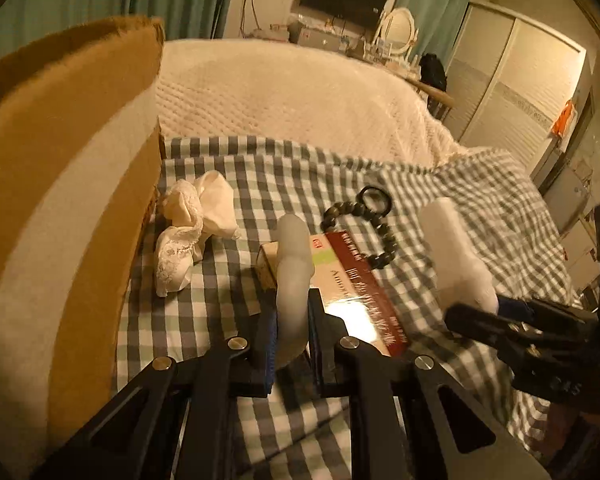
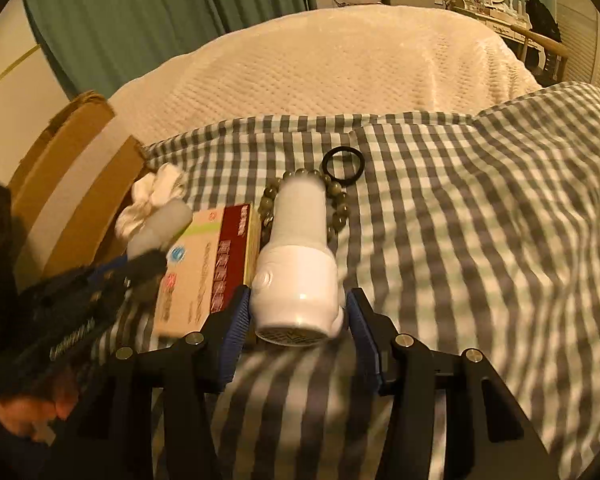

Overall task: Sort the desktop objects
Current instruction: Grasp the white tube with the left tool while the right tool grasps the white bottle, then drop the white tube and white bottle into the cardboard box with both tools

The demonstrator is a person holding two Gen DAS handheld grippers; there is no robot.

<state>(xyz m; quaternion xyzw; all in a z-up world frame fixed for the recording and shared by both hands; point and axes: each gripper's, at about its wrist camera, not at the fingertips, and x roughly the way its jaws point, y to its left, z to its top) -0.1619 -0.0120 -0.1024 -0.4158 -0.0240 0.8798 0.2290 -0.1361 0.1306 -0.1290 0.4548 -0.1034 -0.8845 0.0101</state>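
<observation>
**Two white objects gripped over the checked cloth**

Two grippers are seen above a grey-and-white checked cloth (image 2: 480, 208) spread over a cream quilted bedspread (image 2: 340, 64). The left gripper (image 1: 290, 344) is clamped on a pale translucent object (image 1: 294, 256), which stands up between its blue-padded jaws; what the object is cannot be told. The right gripper (image 2: 298, 320) is closed against a white appliance (image 2: 296, 276) with a vented end facing the camera and a narrower cylindrical neck pointing away; the left pad touches its body, and the right pad lies just beside it, so a firm grip is likely but contact on that side cannot be fully confirmed. In the left wrist view the right gripper (image 1: 500, 304) and the white appliance (image 1: 456, 248) are seen at the right side, blurred.

A flat carton (image 2: 208, 264), red and beige with printed characters, is laid on the cloth between the two grippers, just beside the white appliance. A string of dark beads (image 1: 364, 236) is draped partly over the far end of the carton, and a black ring (image 1: 376, 200) is placed on the cloth touching or just beside the beads, toward the cloth's far edge. A crumpled piece of white lace fabric (image 1: 192, 228) is found near the cloth's left edge, next to a brown cardboard box (image 1: 60, 208) with a broad pale strip across its side. Part of a hand (image 2: 32, 412) is visible at the lower left of the right wrist view.
</observation>
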